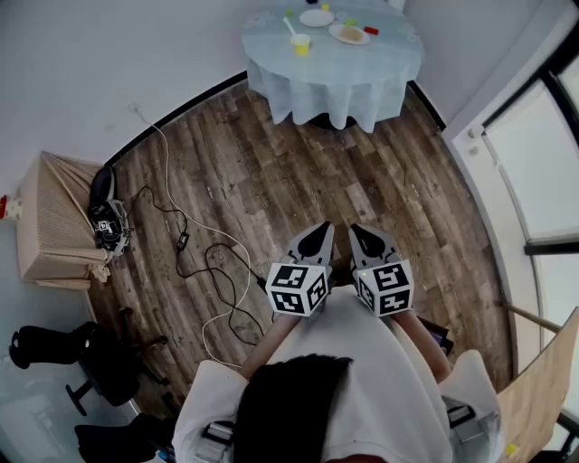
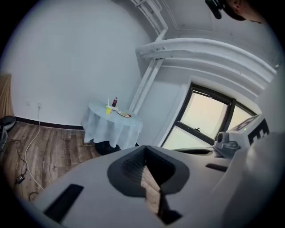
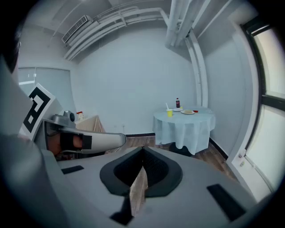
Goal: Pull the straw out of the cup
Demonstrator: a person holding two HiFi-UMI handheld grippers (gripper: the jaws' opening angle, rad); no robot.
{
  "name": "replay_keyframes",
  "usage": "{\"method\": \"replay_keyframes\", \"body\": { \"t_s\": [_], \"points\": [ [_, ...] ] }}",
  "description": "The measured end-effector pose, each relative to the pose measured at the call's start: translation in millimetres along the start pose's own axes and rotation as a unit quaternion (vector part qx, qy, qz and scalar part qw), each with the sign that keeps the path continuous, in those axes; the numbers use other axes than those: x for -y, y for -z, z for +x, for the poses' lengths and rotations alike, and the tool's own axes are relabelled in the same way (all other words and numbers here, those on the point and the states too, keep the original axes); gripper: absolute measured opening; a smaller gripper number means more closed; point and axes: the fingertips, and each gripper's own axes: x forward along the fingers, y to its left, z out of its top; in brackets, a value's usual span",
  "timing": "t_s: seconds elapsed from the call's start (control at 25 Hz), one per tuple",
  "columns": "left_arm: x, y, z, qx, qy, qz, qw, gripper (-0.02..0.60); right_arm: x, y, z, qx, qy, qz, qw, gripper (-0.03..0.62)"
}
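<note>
Okay, straw (image 1: 289, 25) in cup (image 1: 301, 43) on desk (image 1: 362, 86), top of frame, well ahead of me. Left gripper (image 1: 317, 237) and right gripper (image 1: 364, 237) jaws clenched, empty; left lines up better.

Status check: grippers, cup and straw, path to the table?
Grippers: left gripper and right gripper shut, empty. Target: straw in yellow cup on far table, untouched. Path: cables lie off to left.

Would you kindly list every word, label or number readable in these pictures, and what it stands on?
No text is readable.
Label on the bottle, on the table: too small to read.
The marker cubes: black-and-white squares only, no words.
</note>
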Motion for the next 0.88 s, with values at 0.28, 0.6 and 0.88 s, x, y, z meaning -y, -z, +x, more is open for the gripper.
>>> {"method": "replay_keyframes", "body": {
  "t_s": [0.28, 0.6, 0.88],
  "points": [
    [13, -5, 17, 0.002, -0.010, 0.000, 0.9999, 0.009, 24, -8, -4, -0.004, -0.007, -0.010, 1.000, 0.034],
    [36, -1, 51, -0.002, -0.011, -0.025, 0.9996, 0.008, 61, 1, -8, -0.022, -0.059, 0.048, 0.997, 0.037],
    [61, 1, 80, -0.011, -0.015, -0.035, 0.9992, 0.009, 97, -13, -20, 0.009, -0.098, 0.063, 0.993, 0.037]
  ]
}}
